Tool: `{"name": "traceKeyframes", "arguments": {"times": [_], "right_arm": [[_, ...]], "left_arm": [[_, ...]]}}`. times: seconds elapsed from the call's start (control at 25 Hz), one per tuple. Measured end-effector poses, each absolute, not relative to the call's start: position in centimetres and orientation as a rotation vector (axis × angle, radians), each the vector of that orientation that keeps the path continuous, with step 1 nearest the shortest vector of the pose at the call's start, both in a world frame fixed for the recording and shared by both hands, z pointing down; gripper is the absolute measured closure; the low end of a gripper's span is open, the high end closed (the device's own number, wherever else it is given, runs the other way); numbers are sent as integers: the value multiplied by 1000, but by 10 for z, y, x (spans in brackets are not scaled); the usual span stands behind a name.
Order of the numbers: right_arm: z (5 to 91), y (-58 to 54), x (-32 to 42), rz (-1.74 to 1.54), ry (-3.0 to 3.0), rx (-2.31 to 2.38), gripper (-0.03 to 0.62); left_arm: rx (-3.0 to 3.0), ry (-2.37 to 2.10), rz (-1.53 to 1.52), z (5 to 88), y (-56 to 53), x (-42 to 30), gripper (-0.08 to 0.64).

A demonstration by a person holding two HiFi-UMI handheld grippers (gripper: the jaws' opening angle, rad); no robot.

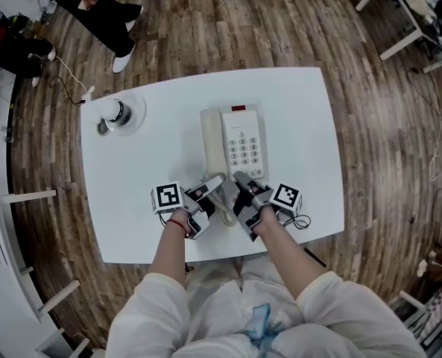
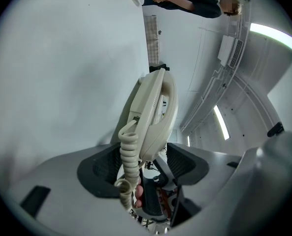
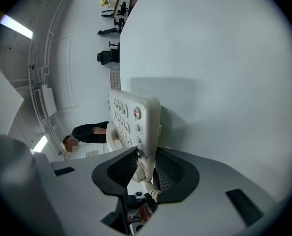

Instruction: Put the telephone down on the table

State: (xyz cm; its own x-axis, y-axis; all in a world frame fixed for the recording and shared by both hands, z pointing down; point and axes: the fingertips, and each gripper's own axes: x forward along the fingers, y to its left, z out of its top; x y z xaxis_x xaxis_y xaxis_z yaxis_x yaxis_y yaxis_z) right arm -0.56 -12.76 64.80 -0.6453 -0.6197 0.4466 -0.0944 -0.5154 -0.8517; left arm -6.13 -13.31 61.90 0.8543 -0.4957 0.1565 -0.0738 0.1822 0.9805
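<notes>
A cream telephone (image 1: 243, 144) lies on the white table (image 1: 302, 103), its handset (image 1: 213, 144) along the left side and the keypad on the right. Both grippers meet at its near end. My left gripper (image 1: 215, 185) is shut on the lower end of the handset (image 2: 155, 112), with the coiled cord (image 2: 128, 156) squeezed against the left pad. My right gripper (image 1: 243, 181) is shut on the near edge of the telephone base (image 3: 133, 117). In the right gripper view both pads sit against that edge, and the cord hangs out below.
A round white and metal object (image 1: 116, 115) stands at the table's far left corner. A person (image 1: 94, 6) in dark clothes stands on the wooden floor beyond it. The table's near edge (image 1: 228, 253) runs just behind my hands.
</notes>
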Motion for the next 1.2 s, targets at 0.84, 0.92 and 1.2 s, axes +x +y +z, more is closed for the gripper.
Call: {"name": "traceKeyframes", "arguments": {"times": [0.84,0.92,1.2], "right_arm": [[656,-134,-7,-2211,1312,-1103,460],[656,-135,-7,-2210,1333,-1106,460],[657,-140,-6,-2200,1389,-1115,459]], "left_arm": [[1425,-567,-348,545,-70,-56,319],[1416,-581,-350,543,-67,-54,410],[1416,-558,-346,532,-56,-51,555]]}}
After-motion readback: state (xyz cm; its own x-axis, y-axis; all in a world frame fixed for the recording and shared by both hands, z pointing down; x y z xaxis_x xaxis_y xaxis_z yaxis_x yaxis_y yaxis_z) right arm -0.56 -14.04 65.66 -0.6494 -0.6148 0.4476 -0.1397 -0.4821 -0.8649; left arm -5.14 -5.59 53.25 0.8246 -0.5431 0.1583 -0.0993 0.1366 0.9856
